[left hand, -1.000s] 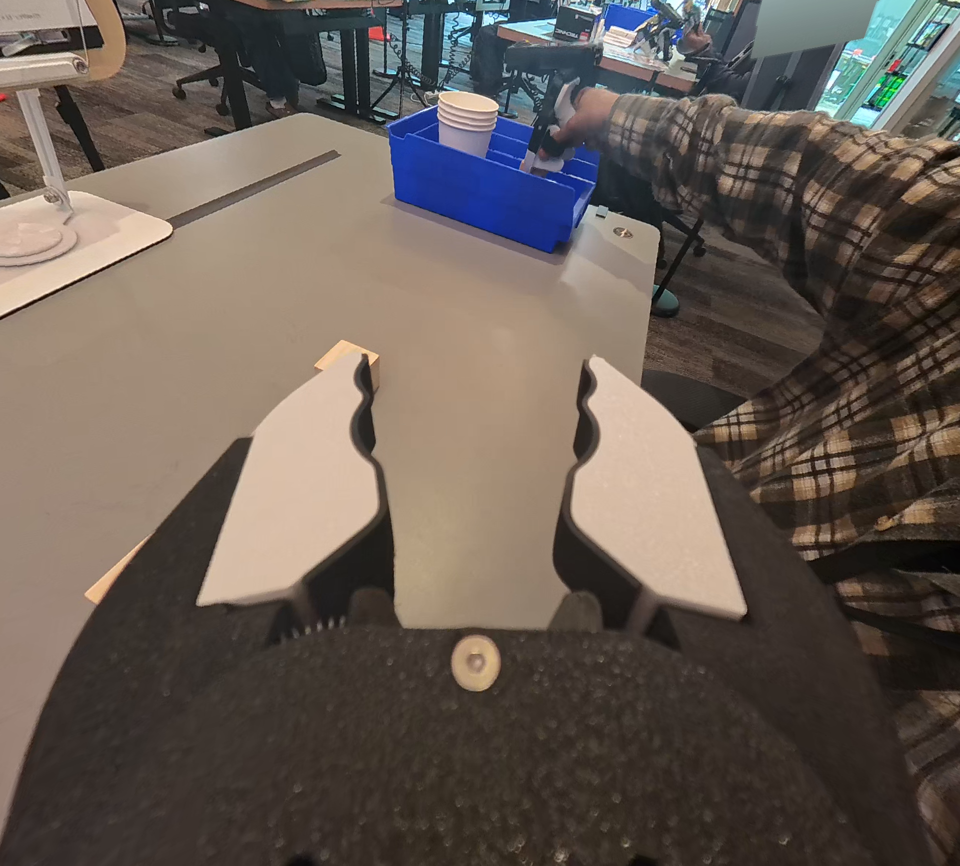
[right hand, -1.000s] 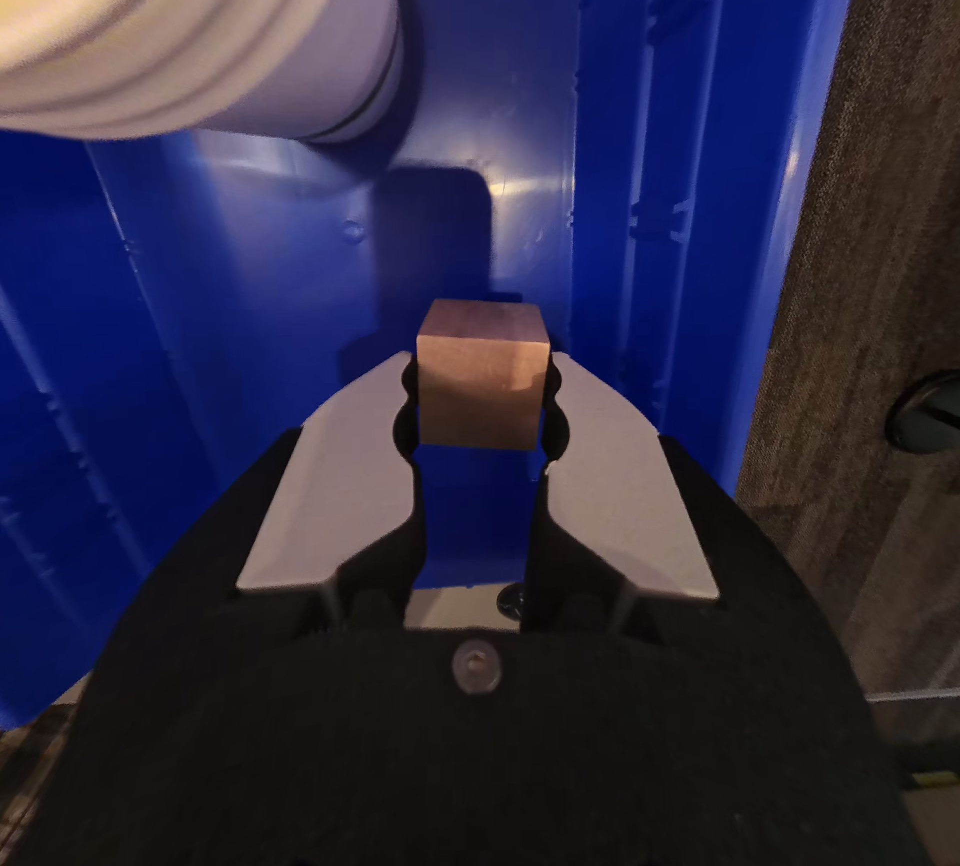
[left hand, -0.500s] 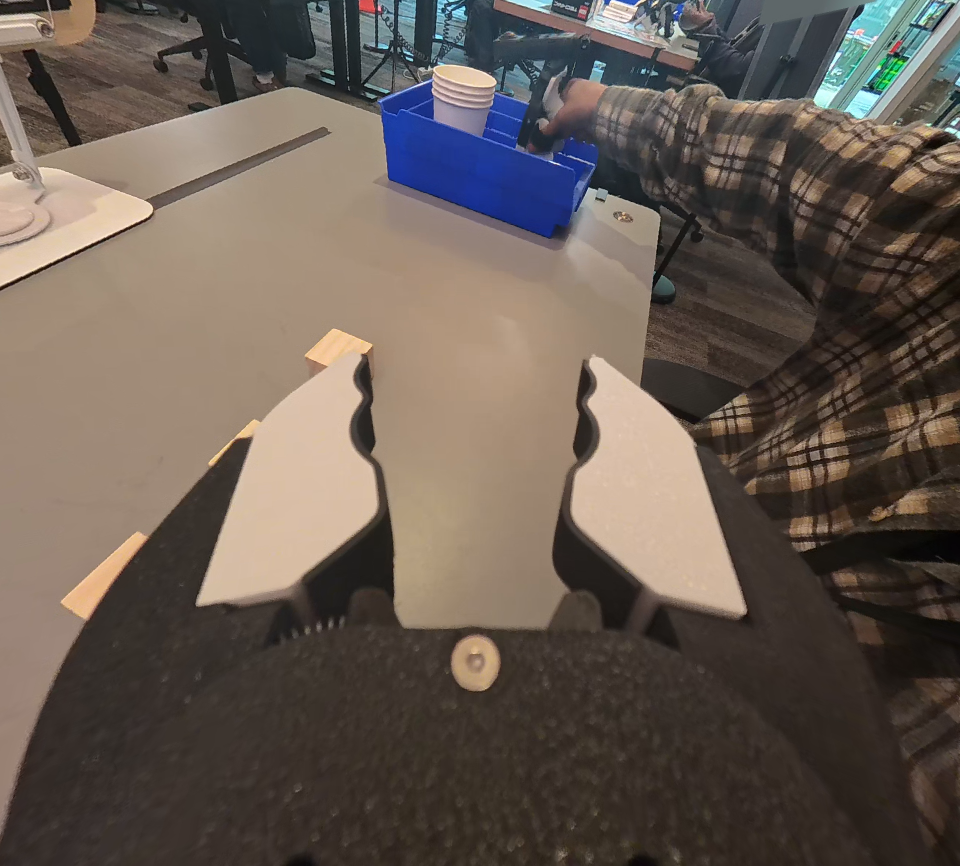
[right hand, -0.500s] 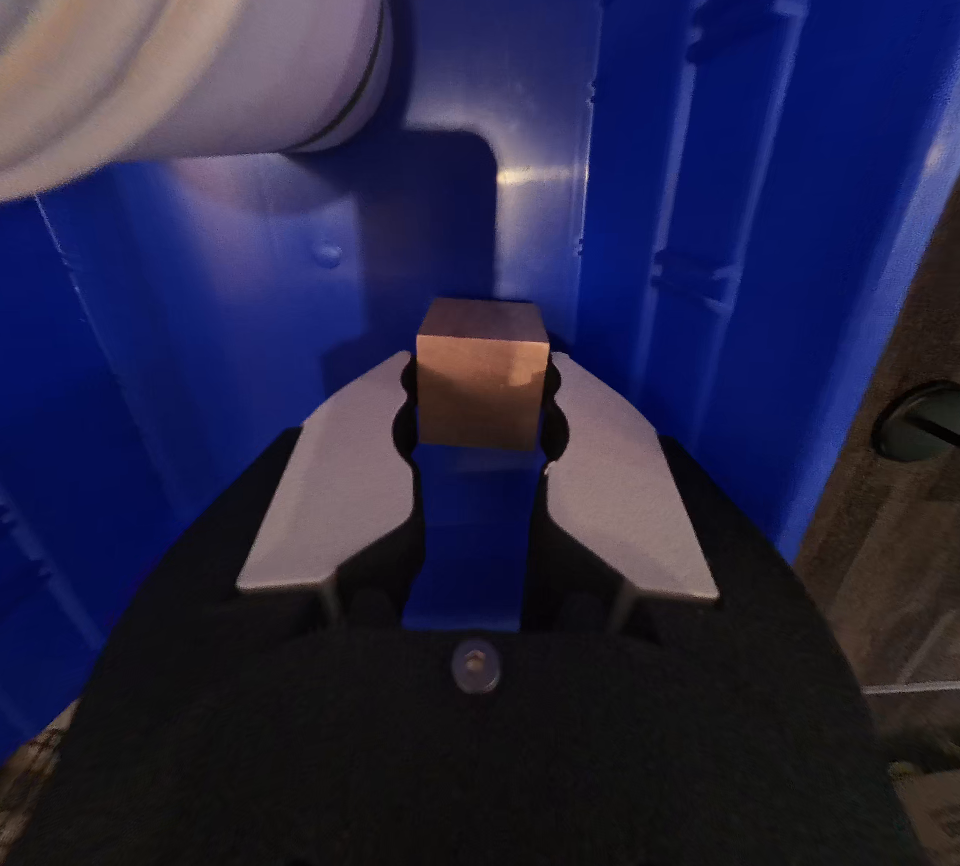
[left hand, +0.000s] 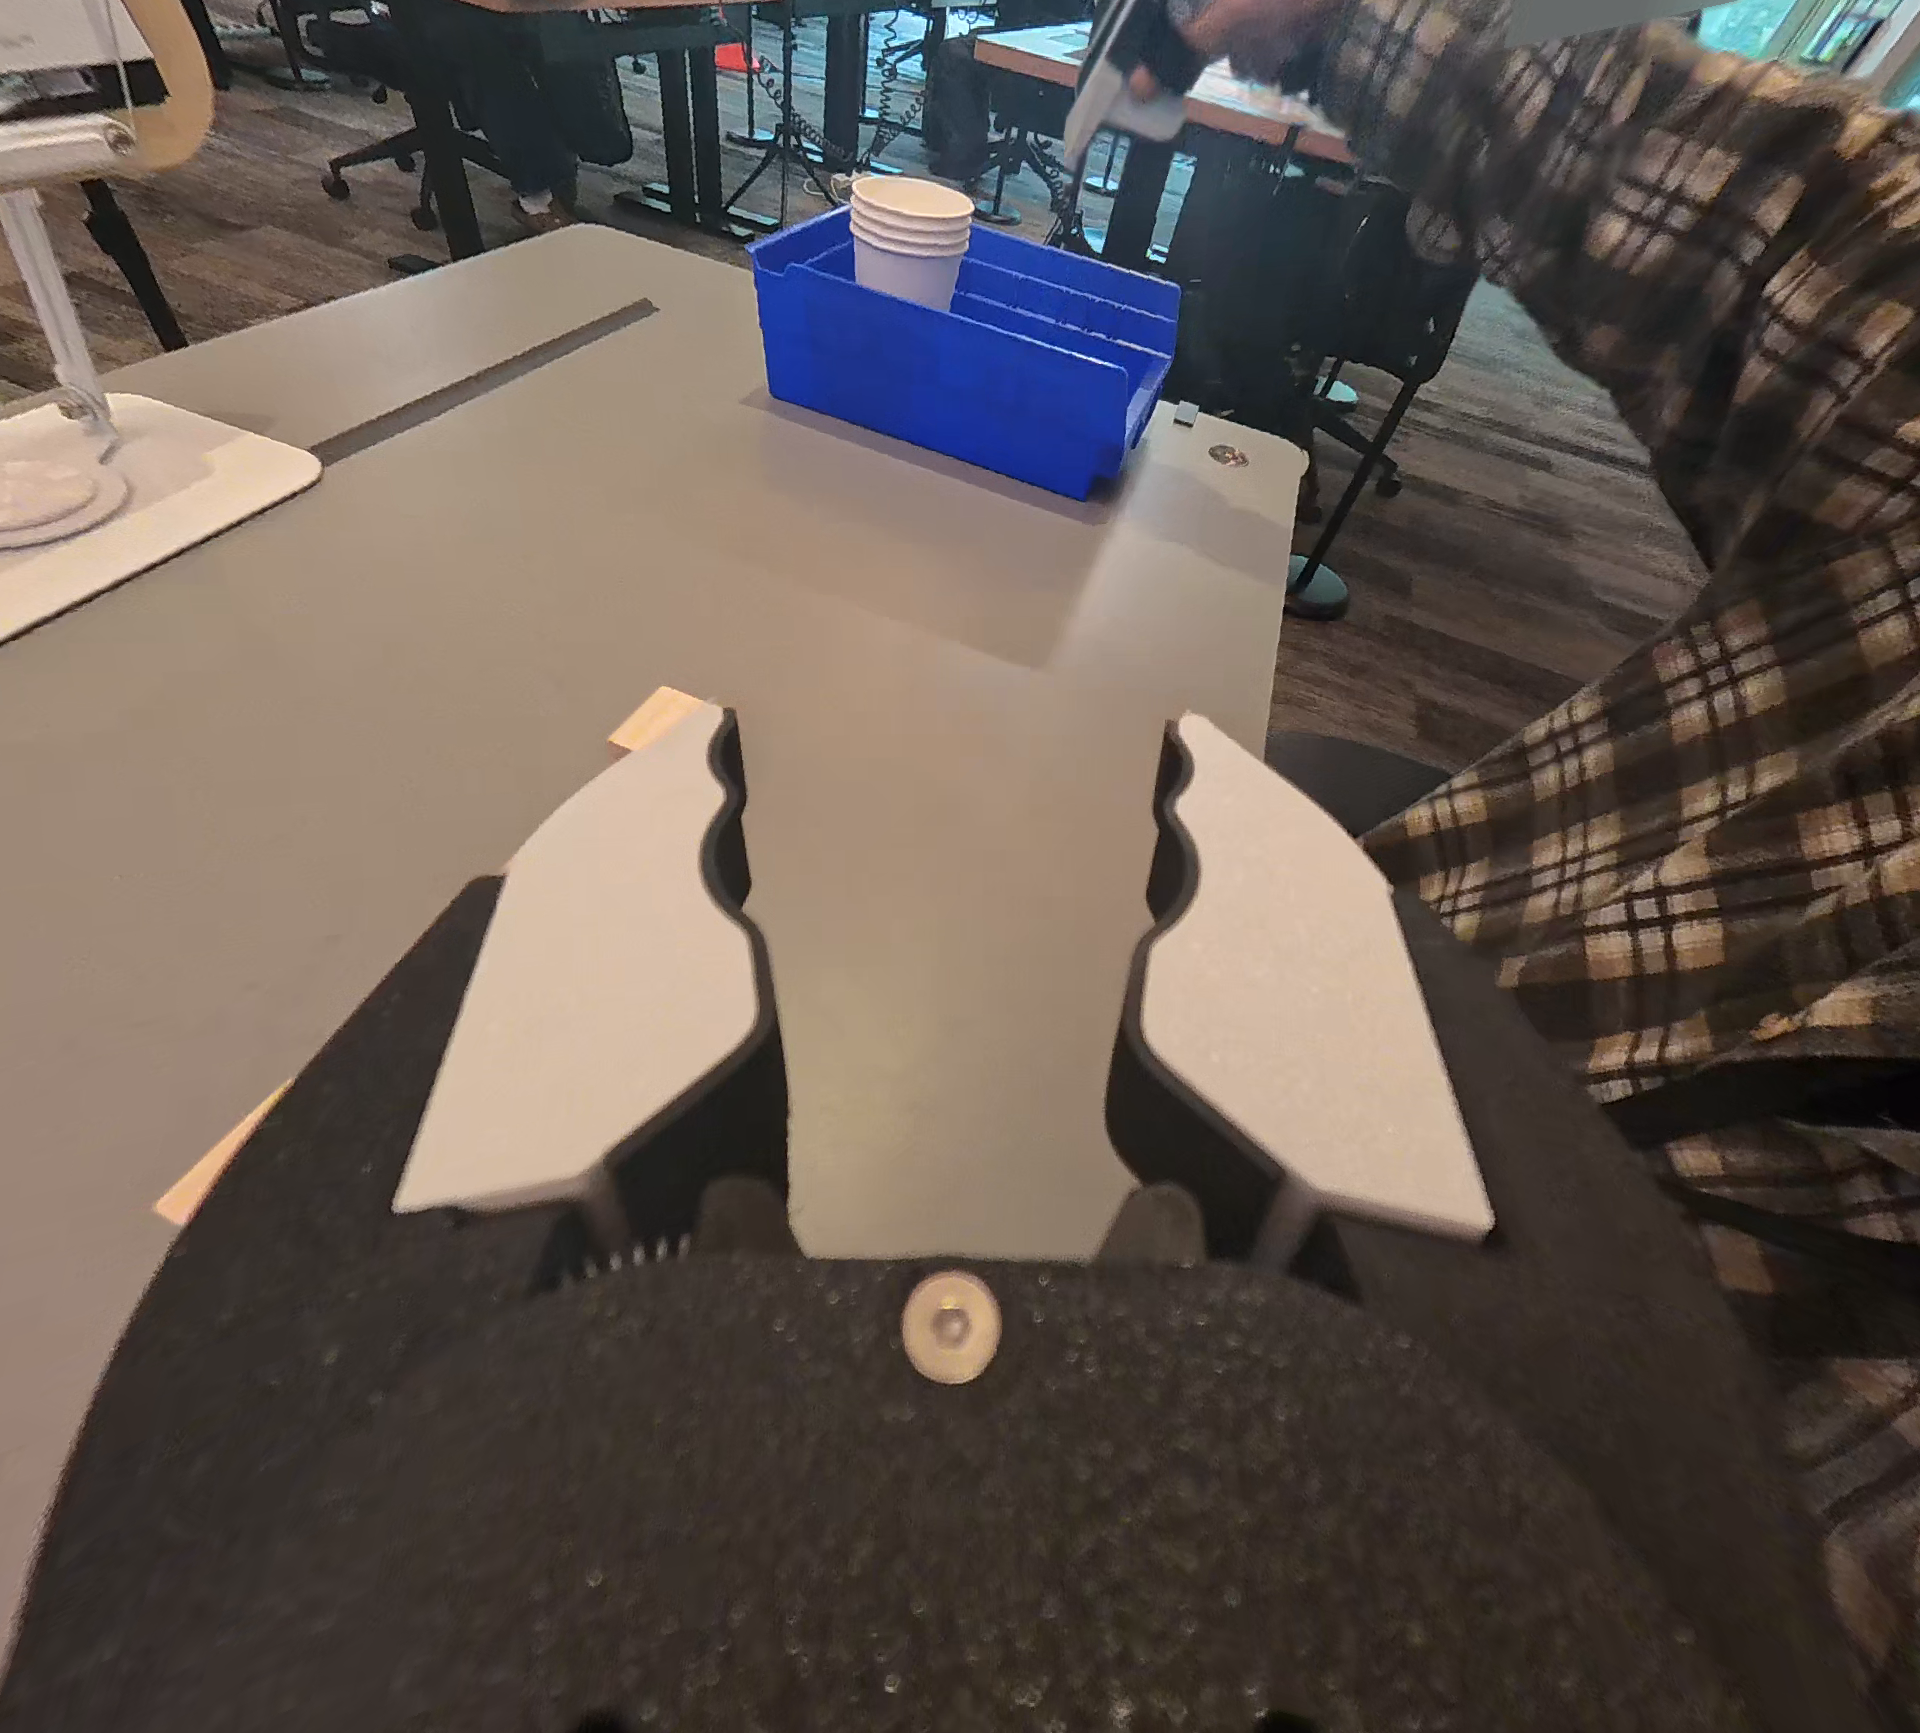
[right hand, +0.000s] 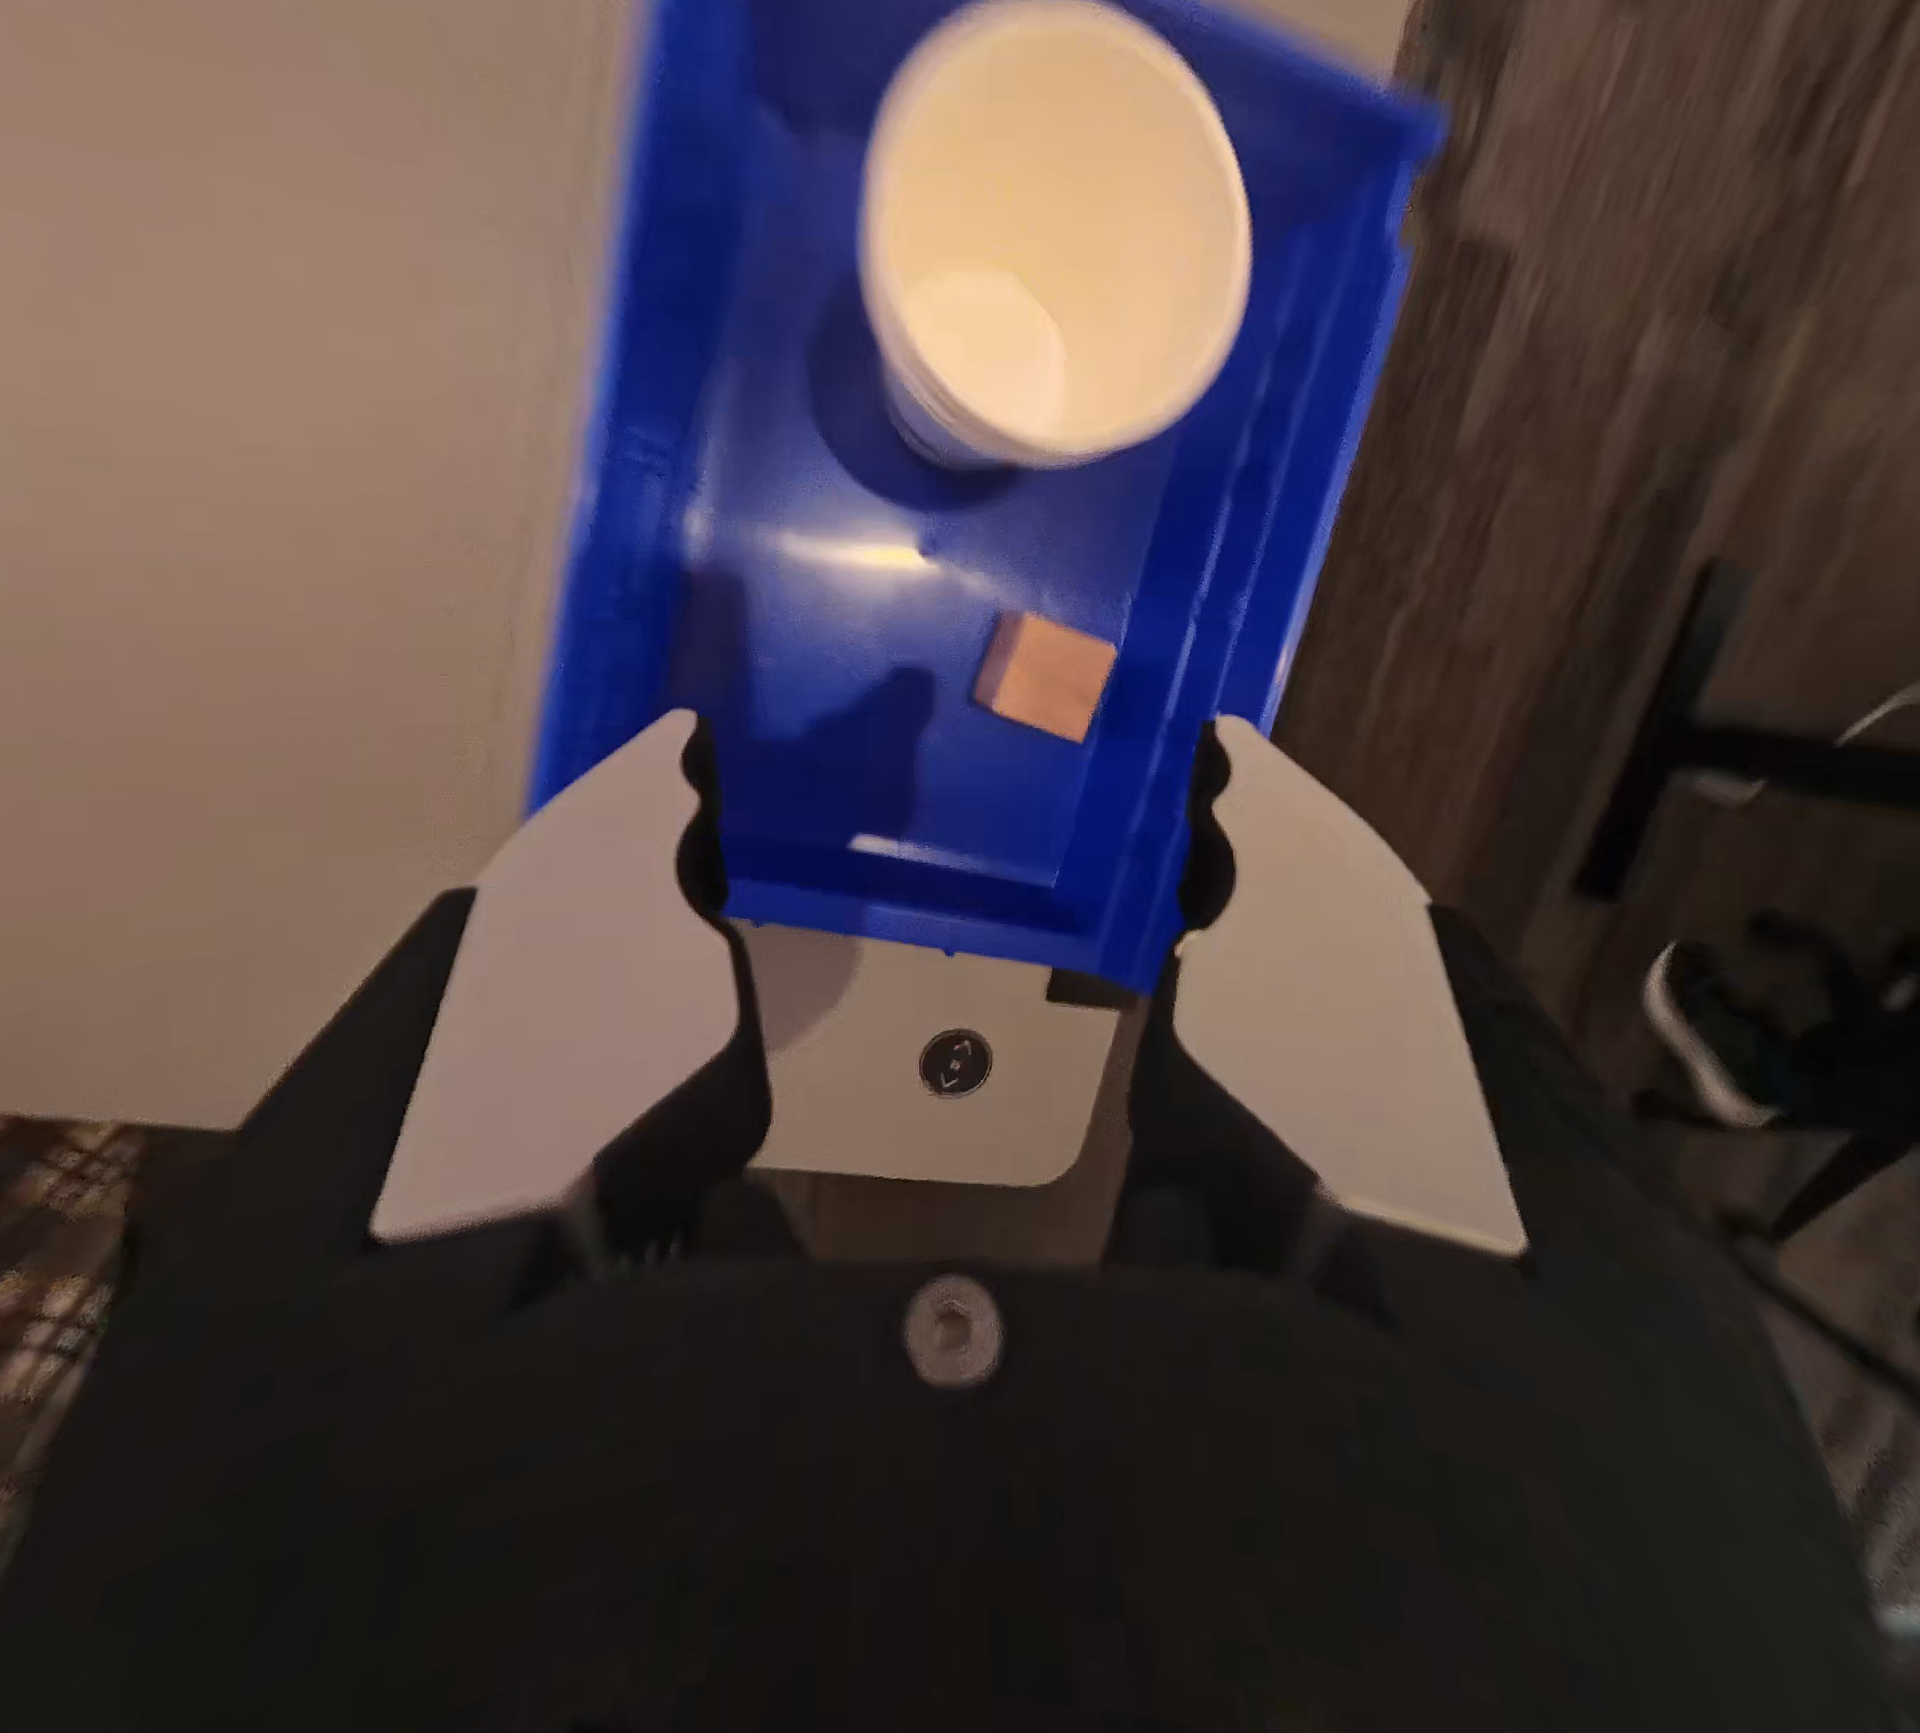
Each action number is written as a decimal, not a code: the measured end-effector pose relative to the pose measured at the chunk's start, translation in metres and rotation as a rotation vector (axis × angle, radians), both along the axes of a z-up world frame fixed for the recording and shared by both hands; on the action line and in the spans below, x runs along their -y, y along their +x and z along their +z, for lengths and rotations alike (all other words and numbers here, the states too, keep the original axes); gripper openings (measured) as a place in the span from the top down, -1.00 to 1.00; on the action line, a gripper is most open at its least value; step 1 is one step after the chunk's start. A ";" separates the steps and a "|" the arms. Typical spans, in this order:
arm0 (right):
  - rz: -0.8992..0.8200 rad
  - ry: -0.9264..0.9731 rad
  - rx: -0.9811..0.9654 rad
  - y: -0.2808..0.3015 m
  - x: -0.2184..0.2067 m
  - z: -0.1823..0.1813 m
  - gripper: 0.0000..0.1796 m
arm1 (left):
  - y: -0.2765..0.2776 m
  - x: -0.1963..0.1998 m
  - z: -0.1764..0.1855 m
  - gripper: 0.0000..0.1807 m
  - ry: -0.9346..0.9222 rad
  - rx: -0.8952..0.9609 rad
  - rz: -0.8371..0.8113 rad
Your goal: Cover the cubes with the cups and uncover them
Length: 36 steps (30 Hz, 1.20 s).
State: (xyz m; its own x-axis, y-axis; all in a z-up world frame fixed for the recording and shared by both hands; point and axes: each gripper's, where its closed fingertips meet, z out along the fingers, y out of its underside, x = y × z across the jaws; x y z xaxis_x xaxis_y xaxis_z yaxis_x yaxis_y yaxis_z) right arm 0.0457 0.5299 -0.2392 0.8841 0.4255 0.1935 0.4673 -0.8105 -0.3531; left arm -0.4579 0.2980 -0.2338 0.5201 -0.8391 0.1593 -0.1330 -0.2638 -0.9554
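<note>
A stack of white paper cups (left hand: 911, 244) stands in a blue bin (left hand: 956, 379) at the far right of the grey table (left hand: 520, 644). From above, the right wrist view shows the cups (right hand: 1055, 229) and one wooden cube (right hand: 1044, 673) lying on the bin floor (right hand: 810, 623). My right gripper (right hand: 945, 810) is open and empty, high above the bin; it also shows in the left wrist view (left hand: 1127, 73). My left gripper (left hand: 951, 826) is open and empty, low over the table. Two wooden cubes (left hand: 660, 719) (left hand: 213, 1164) lie partly hidden behind its left finger.
A white stand base (left hand: 125, 488) sits at the table's left. A dark strip (left hand: 488, 379) runs across the table. The table edge (left hand: 1283, 592) drops off on the right. A plaid sleeve (left hand: 1662, 540) fills the right side. Desks and chairs stand behind.
My right gripper has let go of the wooden cube in the bin, opened, and risen high above the bin. My left gripper has stayed open over the table.
</note>
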 end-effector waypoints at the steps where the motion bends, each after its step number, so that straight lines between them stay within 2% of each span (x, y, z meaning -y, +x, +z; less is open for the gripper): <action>1: 0.072 0.031 0.010 -0.020 0.000 0.015 0.04 | -0.002 0.001 0.002 0.17 0.006 0.003 0.006; 4: 0.348 0.092 -0.001 -0.103 0.005 0.039 0.04 | -0.011 0.001 0.008 0.17 0.021 0.012 0.031; 7: 0.612 0.081 -0.032 -0.195 0.019 0.028 0.04 | -0.022 0.002 0.011 0.17 0.029 0.014 0.058; 13: 1.013 0.040 -0.014 -0.339 0.048 -0.035 0.08 | -0.033 0.003 0.016 0.17 0.043 0.020 0.077; 17: 1.185 -0.037 -0.020 -0.399 0.068 -0.087 0.09 | -0.037 0.005 0.017 0.17 0.044 0.020 0.076; 22: 1.292 -0.143 0.062 -0.433 0.075 -0.137 0.15 | -0.037 0.005 0.017 0.17 0.044 0.021 0.074; 29: 1.324 -0.263 0.163 -0.444 0.073 -0.176 0.26 | -0.033 0.004 0.013 0.17 0.033 0.012 0.061; 30: 1.318 -0.289 0.167 -0.443 0.074 -0.181 0.33 | -0.032 0.004 0.013 0.17 0.032 0.010 0.057; 31: 1.311 -0.339 0.170 -0.441 0.078 -0.186 0.51 | -0.031 0.005 0.013 0.17 0.032 0.007 0.055; 34: 1.224 -0.340 0.172 -0.437 0.071 -0.179 0.51 | -0.030 0.006 0.013 0.17 0.035 0.001 0.054; 36: 1.163 -0.289 0.147 -0.429 0.060 -0.158 0.51 | -0.031 0.006 0.014 0.17 0.039 0.005 0.056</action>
State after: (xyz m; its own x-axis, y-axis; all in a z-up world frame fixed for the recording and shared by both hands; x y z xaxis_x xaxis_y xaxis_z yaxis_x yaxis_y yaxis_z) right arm -0.3830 0.4701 -0.3968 -0.0785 0.9966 0.0267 0.9906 0.0810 -0.1102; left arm -0.4889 0.2919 -0.2199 0.5653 -0.8146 0.1300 -0.1144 -0.2335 -0.9656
